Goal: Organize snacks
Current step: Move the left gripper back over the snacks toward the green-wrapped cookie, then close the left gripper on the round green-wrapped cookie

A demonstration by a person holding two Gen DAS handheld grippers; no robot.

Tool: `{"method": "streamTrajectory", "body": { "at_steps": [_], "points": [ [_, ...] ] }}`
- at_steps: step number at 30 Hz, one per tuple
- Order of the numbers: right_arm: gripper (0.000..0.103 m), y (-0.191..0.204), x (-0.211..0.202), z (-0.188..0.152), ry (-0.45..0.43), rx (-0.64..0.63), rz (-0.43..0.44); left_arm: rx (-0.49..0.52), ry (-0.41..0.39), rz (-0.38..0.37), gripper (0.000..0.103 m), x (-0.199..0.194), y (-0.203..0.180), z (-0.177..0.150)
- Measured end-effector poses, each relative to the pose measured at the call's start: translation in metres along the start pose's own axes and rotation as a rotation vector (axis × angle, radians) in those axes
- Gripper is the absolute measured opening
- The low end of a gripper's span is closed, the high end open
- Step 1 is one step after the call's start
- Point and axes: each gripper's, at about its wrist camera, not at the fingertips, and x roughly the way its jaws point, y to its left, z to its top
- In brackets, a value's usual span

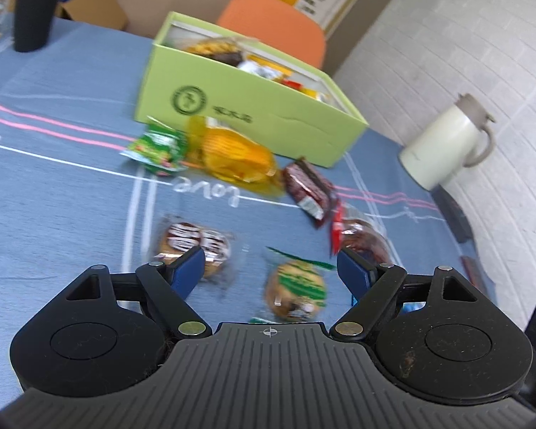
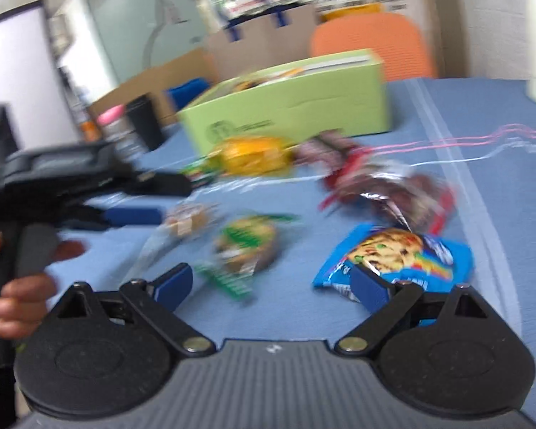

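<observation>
Fingers on my left gripper [image 1: 268, 271] stand spread wide with nothing pinched; between the blue pads, lower on the cloth, lies a green-striped cookie pack [image 1: 296, 291], and by the left pad a brown-and-white cookie pack [image 1: 193, 245]. My right gripper [image 2: 273, 286] is parted too and grips nothing, its right pad [image 2: 370, 291] in front of a blue cookie bag [image 2: 398, 255]. Beyond these sit a crumpled red-and-brown wrapper [image 2: 393, 193], a dark red bar [image 1: 309, 193], a yellow chip bag [image 1: 237, 157] and a small green packet [image 1: 157, 148], all loose on the blue tablecloth [image 1: 71, 186]. Just behind them stands the light green box [image 1: 253, 103], open, with several snacks already inside. Well off to the side a cream jug [image 1: 446, 143] stands, and at the far corner a black cup [image 1: 35, 7]
</observation>
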Motion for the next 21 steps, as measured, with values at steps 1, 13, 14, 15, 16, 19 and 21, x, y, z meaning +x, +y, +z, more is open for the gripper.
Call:
{"method": "streamTrajectory", "body": {
  "at_steps": [1, 13, 14, 15, 16, 19, 21],
  "points": [
    [0.094, 0.000, -0.002, 0.000, -0.009, 0.000, -0.002, -0.001, 0.010, -0.018, 0.068, 0.003, -0.002, 0.000],
    [0.094, 0.053, 0.035, -0.016, 0.055, -0.198, -0.025, 0.154, 0.142, -0.021, 0.064, 0.051, -0.025, 0.002],
    [0.094, 0.052, 0.035, -0.017, 0.044, -0.187, -0.024, 0.170, 0.151, -0.017, 0.064, 0.055, -0.026, 0.002],
    [0.094, 0.049, 0.033, -0.018, 0.027, -0.170, -0.018, 0.178, 0.163, -0.011, 0.063, 0.059, -0.026, 0.003],
    [0.094, 0.047, 0.032, -0.020, 0.011, -0.169, -0.011, 0.185, 0.172, -0.019, 0.063, 0.062, -0.026, 0.003],
    [0.094, 0.050, 0.032, -0.022, 0.015, -0.213, -0.016, 0.211, 0.177, -0.028, 0.062, 0.064, -0.027, 0.004],
    [0.094, 0.056, 0.035, -0.015, 0.052, -0.209, -0.028, 0.223, 0.183, -0.030, 0.060, 0.065, -0.027, 0.006]
  ]
}}
